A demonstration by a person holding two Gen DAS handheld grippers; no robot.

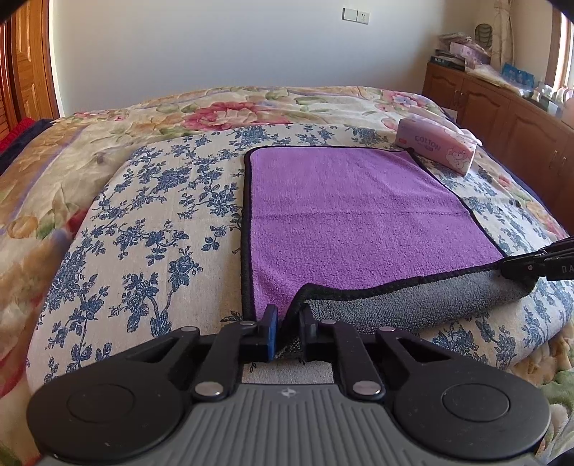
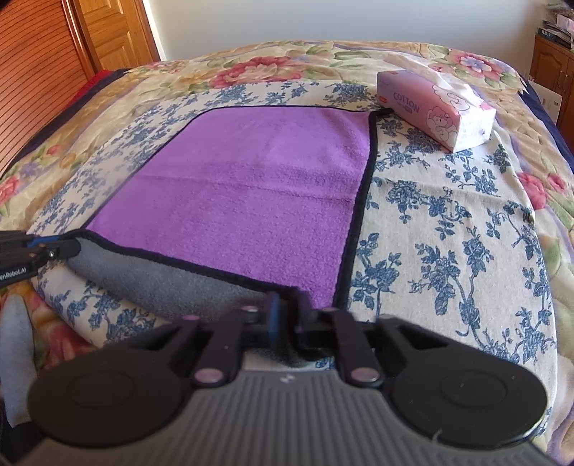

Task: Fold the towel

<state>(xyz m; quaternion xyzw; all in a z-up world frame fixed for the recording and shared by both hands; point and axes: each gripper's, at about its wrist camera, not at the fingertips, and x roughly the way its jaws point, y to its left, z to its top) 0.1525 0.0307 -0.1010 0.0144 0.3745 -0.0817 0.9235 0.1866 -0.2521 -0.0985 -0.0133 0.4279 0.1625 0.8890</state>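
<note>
Left wrist: the left gripper [image 1: 290, 331] pinched the near-left corner of the purple towel [image 1: 351, 215] lying on the bed [image 1: 150, 222], grey underside showing. Right wrist: the right gripper [image 2: 287, 322] clamped the near-right corner, a tissue pack [image 2: 436, 107] beyond.

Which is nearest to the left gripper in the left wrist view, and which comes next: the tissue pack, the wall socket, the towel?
From the left gripper:
1. Towel: its near corner is pinched between the fingers.
2. Tissue pack: farther on the bed, to the right.
3. Wall socket: on the far wall, upper right.
</note>
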